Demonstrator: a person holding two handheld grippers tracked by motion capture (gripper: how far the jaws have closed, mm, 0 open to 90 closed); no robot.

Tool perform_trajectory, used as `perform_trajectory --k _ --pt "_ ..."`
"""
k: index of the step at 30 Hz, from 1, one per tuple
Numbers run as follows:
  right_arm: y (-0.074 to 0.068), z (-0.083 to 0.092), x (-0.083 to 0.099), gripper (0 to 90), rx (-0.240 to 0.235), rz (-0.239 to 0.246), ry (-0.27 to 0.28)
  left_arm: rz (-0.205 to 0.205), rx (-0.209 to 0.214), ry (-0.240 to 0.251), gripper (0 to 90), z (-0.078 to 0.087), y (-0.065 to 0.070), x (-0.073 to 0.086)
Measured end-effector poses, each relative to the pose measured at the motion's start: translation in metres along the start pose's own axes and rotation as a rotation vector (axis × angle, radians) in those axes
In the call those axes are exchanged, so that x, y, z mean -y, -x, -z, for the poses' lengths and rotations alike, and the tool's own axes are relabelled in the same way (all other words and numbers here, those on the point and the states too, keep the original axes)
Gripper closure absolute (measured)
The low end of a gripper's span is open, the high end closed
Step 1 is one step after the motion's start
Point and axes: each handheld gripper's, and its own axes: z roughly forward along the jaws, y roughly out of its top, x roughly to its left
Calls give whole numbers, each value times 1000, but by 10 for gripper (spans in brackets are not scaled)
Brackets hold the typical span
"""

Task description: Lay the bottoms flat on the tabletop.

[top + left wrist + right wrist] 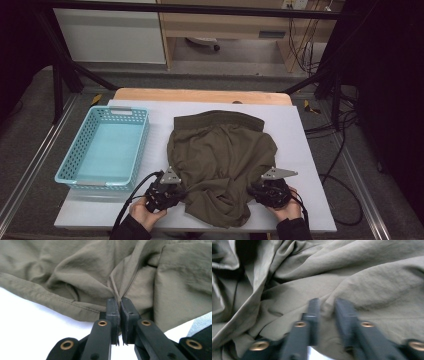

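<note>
An olive-green garment [220, 155] lies crumpled on the white table top [300, 130], its waistband at the far side. My left gripper [181, 192] sits at the garment's near left edge. In the left gripper view, the left gripper [119, 302] is shut on a thin raised fold of the garment [75, 272]. My right gripper [252, 190] is at the near right edge. In the blurred right gripper view, the right gripper [327, 305] has its jaws a narrow gap apart, with a ridge of the garment [362, 277] bunched between them.
A light blue perforated basket [120, 111] stands at the table's left side, with nothing in it. Bare white table lies to the garment's right and along the near edge. Black frame bars and cables surround the table.
</note>
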Motion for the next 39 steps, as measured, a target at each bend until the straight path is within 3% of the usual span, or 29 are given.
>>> perform_trajectory --k 4,6,10,12,16,18,22,27,30,34,36,39 --pt "1 2 -1 876 17 6 -10 1 -14 2 861 16 -12 1" --pt "3 6 -1 890 15 -3 3 8 -24 3 861 25 -19 2" --pt "9 15 -4 897 56 -14 46 22 -71 6 861 38 -29 7" --pt "13 19 -8 898 68 -23 65 32 -75 7 861 43 -31 10" --pt "20 19 -24 898 92 -40 92 9 -95 -5 861 43 -27 14" --pt "22 14 -34 898 110 -26 90 12 -93 -2 860 41 -28 14" --pt "28 9 -50 898 183 -8 103 30 -81 1 858 40 -32 17" --pt "37 2 -47 862 236 -27 55 28 -65 6 855 38 -31 18" --pt "25 5 -42 664 196 0 83 33 -58 6 854 37 -32 18" --pt "-2 14 -46 545 87 62 136 35 -59 9 854 37 -32 18" --pt "-15 10 -48 499 0 53 132 39 -57 14 854 37 -32 18" --pt "-34 -11 -49 438 -57 83 87 36 -57 15 855 36 -32 19"
